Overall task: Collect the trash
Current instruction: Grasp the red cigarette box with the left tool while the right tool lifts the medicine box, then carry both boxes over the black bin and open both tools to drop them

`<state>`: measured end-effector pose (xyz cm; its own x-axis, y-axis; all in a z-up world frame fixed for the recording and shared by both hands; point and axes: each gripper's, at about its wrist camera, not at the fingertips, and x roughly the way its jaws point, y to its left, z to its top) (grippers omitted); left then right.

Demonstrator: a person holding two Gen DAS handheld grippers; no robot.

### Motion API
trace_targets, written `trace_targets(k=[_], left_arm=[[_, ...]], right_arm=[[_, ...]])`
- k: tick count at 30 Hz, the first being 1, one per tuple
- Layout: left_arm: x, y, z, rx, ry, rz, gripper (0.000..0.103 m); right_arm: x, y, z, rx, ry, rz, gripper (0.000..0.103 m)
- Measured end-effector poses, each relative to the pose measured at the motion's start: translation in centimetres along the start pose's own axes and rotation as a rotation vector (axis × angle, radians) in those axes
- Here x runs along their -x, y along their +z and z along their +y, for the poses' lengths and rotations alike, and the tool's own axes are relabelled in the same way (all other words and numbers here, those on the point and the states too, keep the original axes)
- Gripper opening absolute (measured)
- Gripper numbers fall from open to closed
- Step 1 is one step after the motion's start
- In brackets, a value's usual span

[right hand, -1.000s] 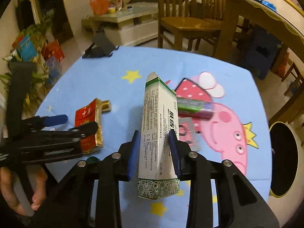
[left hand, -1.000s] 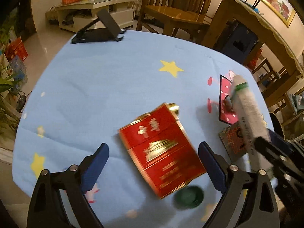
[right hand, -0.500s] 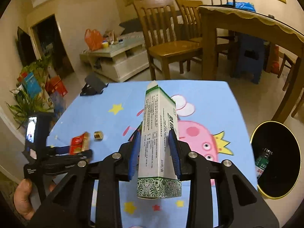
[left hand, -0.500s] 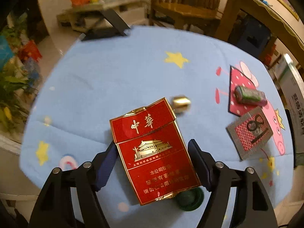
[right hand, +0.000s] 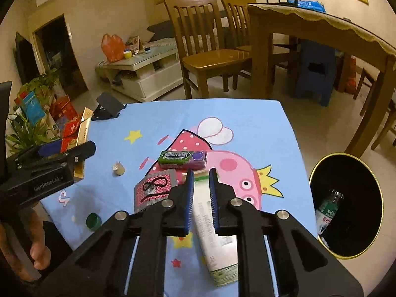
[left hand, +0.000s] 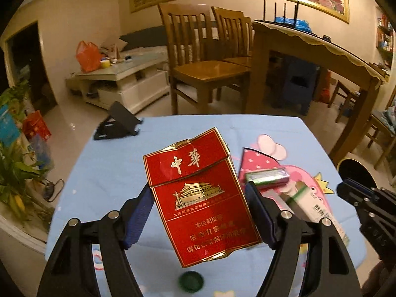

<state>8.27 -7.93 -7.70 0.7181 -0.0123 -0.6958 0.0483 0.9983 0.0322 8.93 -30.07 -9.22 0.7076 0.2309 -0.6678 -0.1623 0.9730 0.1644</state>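
My left gripper [left hand: 198, 212] is shut on a red cigarette pack [left hand: 200, 198] and holds it above the blue table; both show at the left of the right wrist view [right hand: 66, 148]. My right gripper [right hand: 200, 198] is shut on a white and green carton [right hand: 212, 242], tilted down over the table's near edge; it shows in the left wrist view [left hand: 314, 210]. A green Doublemint gum pack [right hand: 183, 159], a red patterned card [right hand: 153, 190], a gold cap [right hand: 118, 168] and a green cap [right hand: 94, 220] lie on the table. A black bin [right hand: 346, 205] with a bottle inside stands to the right.
A black phone stand [right hand: 106, 106] sits at the table's far left corner. Wooden chairs [right hand: 210, 57] and a wooden dining table [right hand: 321, 24] stand beyond. A low white table [right hand: 141, 74] and plants [right hand: 27, 128] are to the left.
My left gripper closed on the red pack and lifted it off the table. My right gripper tipped the carton downward and lowered it toward the near edge.
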Motion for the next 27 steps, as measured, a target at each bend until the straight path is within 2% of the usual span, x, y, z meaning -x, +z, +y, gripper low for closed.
trace_targets(k=[3,5,11,14,15,16,18,22,27], left_arm=[[-0.5,-0.6,-0.6,-0.017,-0.002,0.02,0.072],[-1.2,-0.7,-0.3,-0.015,-0.008,0.039,0.072],[-1.6,-1.3,-0.4,-0.018,-0.011,0.06,0.072],[-1.6,-1.5,-0.4,-0.019,-0.012,0.064,0.072],[-1.7,-1.5,-0.4,-0.018,-0.012,0.068,0.072],[-1.8,-1.5,-0.4,-0.017,-0.012,0.072,0.072],[-2.1,-1.5,-0.1,-0.009,-0.019,0.085,0.072],[-2.3,-1.6,0.5,-0.001,-0.024,0.094,0.072],[-2.8,-2.3,1.4,0.015,-0.03,0.108,0.072]], right_arm=[[-1.1,-0.6,-0.2,0.021,-0.035,0.051,0.04],[-1.7,-1.0,-0.1,0.027,-0.043,0.081,0.04],[-1.9,-1.3,0.1,0.032,-0.068,0.085,0.041],[-2.2,-1.3,-0.1,0.03,-0.073,0.092,0.047],[-2.1,-1.3,-0.2,0.03,-0.074,0.091,0.055],[-2.1,-1.3,-0.1,0.033,-0.08,0.09,0.07],[-2.2,-1.4,-0.1,0.05,-0.079,0.107,0.092],[-2.4,-1.8,-1.7,0.048,0.048,0.195,0.093],[-3.6,-3.1,-1.6,0.209,0.02,0.254,0.093]])
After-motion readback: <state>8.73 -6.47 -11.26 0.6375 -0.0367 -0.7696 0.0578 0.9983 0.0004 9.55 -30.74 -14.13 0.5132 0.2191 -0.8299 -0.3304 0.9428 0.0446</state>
